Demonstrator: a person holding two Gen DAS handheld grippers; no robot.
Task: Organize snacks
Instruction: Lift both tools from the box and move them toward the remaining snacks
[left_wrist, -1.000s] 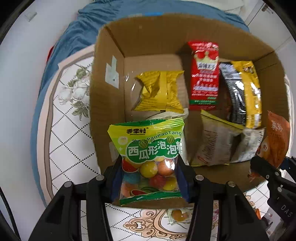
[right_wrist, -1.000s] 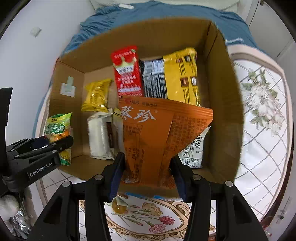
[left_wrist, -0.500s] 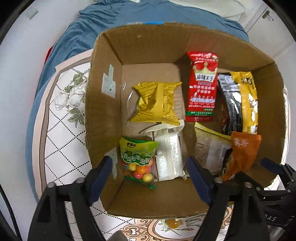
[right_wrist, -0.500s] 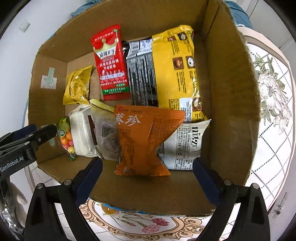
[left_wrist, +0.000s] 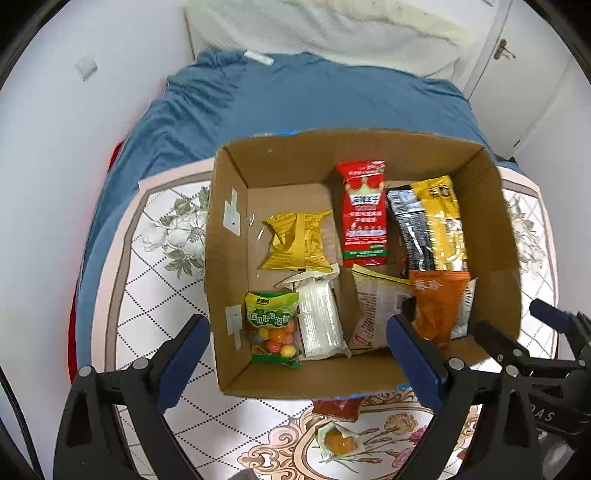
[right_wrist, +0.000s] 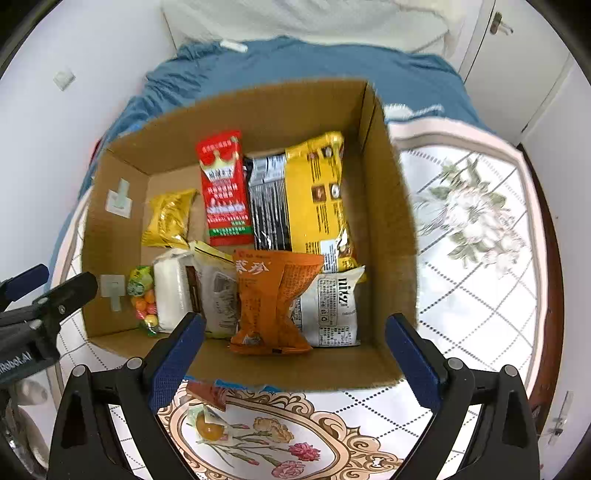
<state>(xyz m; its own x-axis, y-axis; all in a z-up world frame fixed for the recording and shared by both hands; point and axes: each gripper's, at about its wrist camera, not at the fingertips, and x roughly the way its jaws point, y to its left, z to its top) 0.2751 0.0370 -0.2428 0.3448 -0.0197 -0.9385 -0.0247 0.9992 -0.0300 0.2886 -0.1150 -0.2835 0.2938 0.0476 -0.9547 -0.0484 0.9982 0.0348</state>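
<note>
1. Nearest, before the brown cardboard box (left_wrist: 236, 369), a small clear packet with an orange sweet (right_wrist: 207, 424) and a red wrapper (left_wrist: 338, 408) lie unpacked on the floral tablecloth (right_wrist: 461, 295).
2. Left gripper (left_wrist: 299, 365) and right gripper (right_wrist: 293, 354) hover at the box's near wall, jaws wide, holding nothing.
3. Inside, near wall: green gumball bag (left_wrist: 273, 325) and orange pouch (right_wrist: 273, 299) (apparently packed).
4. Farther in: red sachet (right_wrist: 223, 188), yellow packets.
</note>
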